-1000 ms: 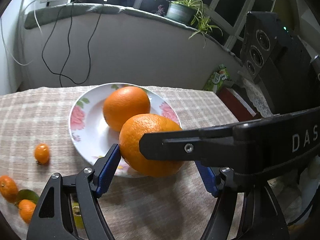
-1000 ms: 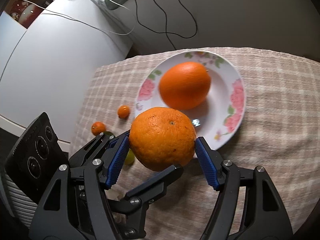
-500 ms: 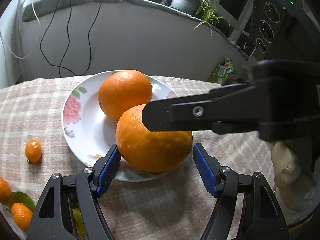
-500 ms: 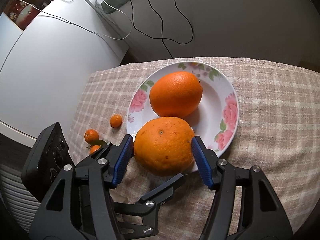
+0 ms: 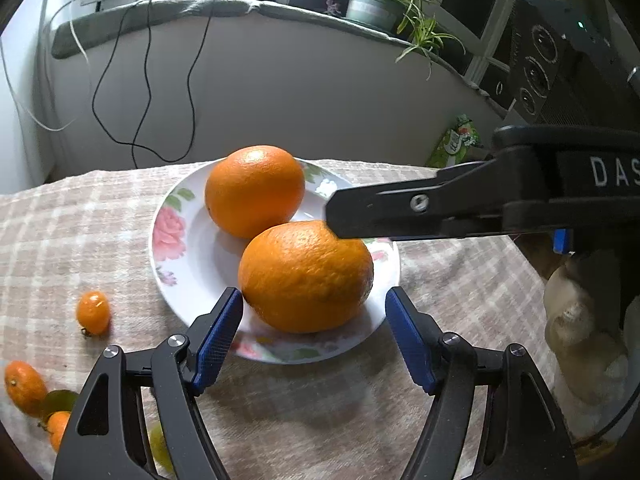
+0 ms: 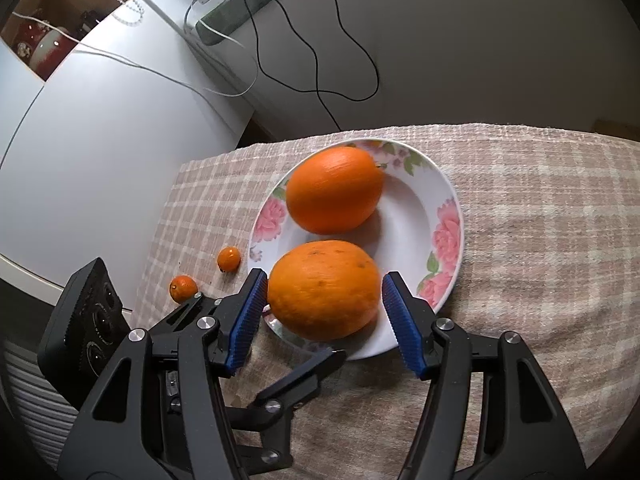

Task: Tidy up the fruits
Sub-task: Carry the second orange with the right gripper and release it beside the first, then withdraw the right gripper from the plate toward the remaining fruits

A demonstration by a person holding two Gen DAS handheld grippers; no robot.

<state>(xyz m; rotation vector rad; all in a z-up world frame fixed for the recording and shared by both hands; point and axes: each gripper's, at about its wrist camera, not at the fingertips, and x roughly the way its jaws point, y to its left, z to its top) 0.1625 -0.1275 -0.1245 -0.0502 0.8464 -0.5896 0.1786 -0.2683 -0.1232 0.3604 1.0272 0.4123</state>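
Two big oranges lie on a white plate with pink roses (image 5: 180, 248) (image 6: 412, 216). The far orange (image 5: 254, 190) (image 6: 334, 190) rests free at the back. The near orange (image 5: 306, 276) (image 6: 324, 290) sits at the plate's front, with my right gripper (image 6: 325, 274) shut on it, blue pads tight on both flanks. My left gripper (image 5: 314, 291) is open just before the same orange, with room at its right pad. One right finger (image 5: 380, 212) crosses above the orange in the left wrist view. A left finger (image 6: 304, 372) shows below the plate's rim in the right wrist view.
Small orange fruits (image 5: 93, 312) (image 5: 24, 388) (image 6: 183, 288) lie on the checked cloth left of the plate, and a yellowish one (image 5: 160, 446) under my left gripper. A white wall with hanging cables stands behind. A green packet (image 5: 456, 142) sits off the table's right edge.
The near orange came down from above the plate's front edge onto the plate. The right jaws narrowed onto it. The left gripper kept its opening and hardly moved.
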